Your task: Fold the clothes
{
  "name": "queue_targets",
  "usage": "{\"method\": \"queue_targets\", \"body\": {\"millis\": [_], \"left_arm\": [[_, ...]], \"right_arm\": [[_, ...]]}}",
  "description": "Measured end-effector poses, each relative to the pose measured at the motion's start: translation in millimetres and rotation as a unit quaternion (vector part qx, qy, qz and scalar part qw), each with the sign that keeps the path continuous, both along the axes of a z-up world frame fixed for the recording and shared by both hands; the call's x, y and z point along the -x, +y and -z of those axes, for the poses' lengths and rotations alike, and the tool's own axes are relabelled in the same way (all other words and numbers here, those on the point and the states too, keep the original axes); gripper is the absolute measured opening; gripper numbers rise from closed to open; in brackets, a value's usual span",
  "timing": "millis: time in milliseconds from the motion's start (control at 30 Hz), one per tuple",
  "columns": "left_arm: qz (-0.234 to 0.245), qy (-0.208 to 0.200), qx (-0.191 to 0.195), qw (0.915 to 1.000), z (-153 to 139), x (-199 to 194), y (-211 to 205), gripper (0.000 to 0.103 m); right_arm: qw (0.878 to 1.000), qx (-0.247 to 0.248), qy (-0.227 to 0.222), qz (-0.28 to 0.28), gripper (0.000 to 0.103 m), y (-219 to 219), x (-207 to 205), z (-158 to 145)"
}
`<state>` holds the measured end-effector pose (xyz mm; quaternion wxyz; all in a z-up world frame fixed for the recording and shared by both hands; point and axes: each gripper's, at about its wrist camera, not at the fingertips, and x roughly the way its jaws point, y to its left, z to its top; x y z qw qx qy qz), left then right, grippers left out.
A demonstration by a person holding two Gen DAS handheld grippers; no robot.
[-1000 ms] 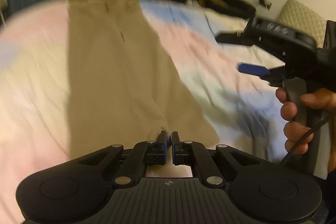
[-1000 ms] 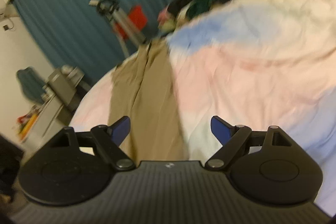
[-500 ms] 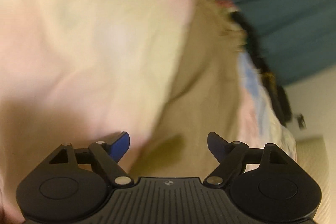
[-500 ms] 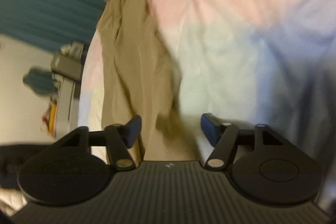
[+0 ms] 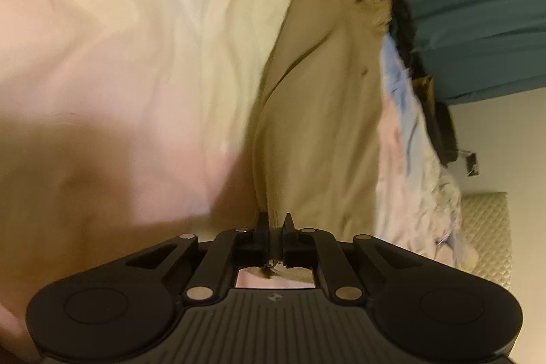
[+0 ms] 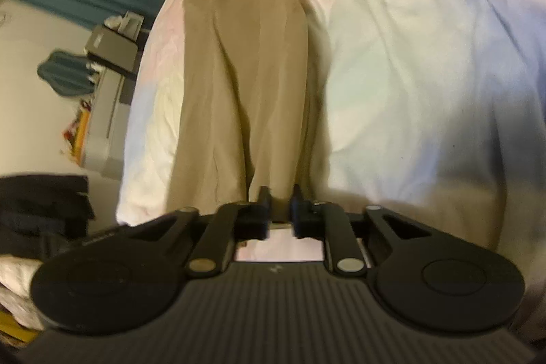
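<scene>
Both claws clamped on the hem end of the tan trousers [image 5: 320, 111], left claw [image 5: 274, 222] and right claw [image 6: 280, 198]. Pinched there, probably, to carry that end across the bed [image 5: 136, 40] toward the waistband.

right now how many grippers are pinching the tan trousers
2. The left gripper is shut on the near end of the tan trousers; the right gripper is shut on that end too, on the bedspread.
</scene>
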<state>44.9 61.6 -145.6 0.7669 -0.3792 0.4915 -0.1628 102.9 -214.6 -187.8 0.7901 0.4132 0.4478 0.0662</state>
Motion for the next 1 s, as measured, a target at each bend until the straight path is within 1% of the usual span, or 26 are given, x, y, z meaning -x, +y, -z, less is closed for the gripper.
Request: {"method": "queue_targets", "body": {"millis": [100, 233, 333, 367, 467, 567, 633, 700, 767, 867, 967, 1000], "left_arm": [[-0.015, -0.025, 0.024, 0.9993, -23, 5, 11, 0.005], [-0.034, -0.058, 0.054, 0.9962, -54, 15, 25, 0.005], [-0.035, -0.084, 0.06, 0.9941, -79, 36, 29, 0.005], [-0.035, -0.092, 0.063, 0.9932, -87, 43, 30, 0.005], [-0.035, -0.114, 0.069, 0.9905, -108, 65, 33, 0.005], [-0.04, -0.096, 0.074, 0.9918, -93, 104, 37, 0.005], [-0.043, -0.098, 0.061, 0.9924, -83, 123, 33, 0.004], [-0.039, -0.096, 0.062, 0.9927, -73, 135, 25, 0.004], [-0.037, -0.089, 0.071, 0.9928, -66, 142, 35, 0.004], [-0.035, -0.102, 0.062, 0.9922, -70, 118, 38, 0.004], [-0.04, -0.114, 0.056, 0.9911, -81, 80, 37, 0.005], [-0.041, -0.122, 0.05, 0.9904, -87, 66, 35, 0.005]], "right_arm": [[0.999, 0.004, -0.033, 0.017, 0.011, -10, 4, -27], [0.993, -0.014, -0.109, 0.042, 0.011, -30, 17, -81], [0.986, -0.021, -0.158, 0.046, 0.011, -41, 31, -116], [0.985, -0.02, -0.168, 0.046, 0.011, -44, 40, -123], [0.983, -0.008, -0.176, 0.04, 0.011, -43, 73, -123], [0.983, 0.005, -0.179, 0.036, 0.011, -41, 107, -120], [0.986, 0.01, -0.159, 0.04, 0.011, -36, 122, -103], [0.988, 0.019, -0.144, 0.046, 0.011, -32, 131, -89], [0.988, 0.026, -0.14, 0.053, 0.011, -31, 130, -82], [0.987, 0.011, -0.147, 0.065, 0.011, -40, 114, -87], [0.984, -0.029, -0.157, 0.085, 0.011, -49, 82, -98], [0.982, -0.033, -0.164, 0.089, 0.011, -51, 67, -104]]}}
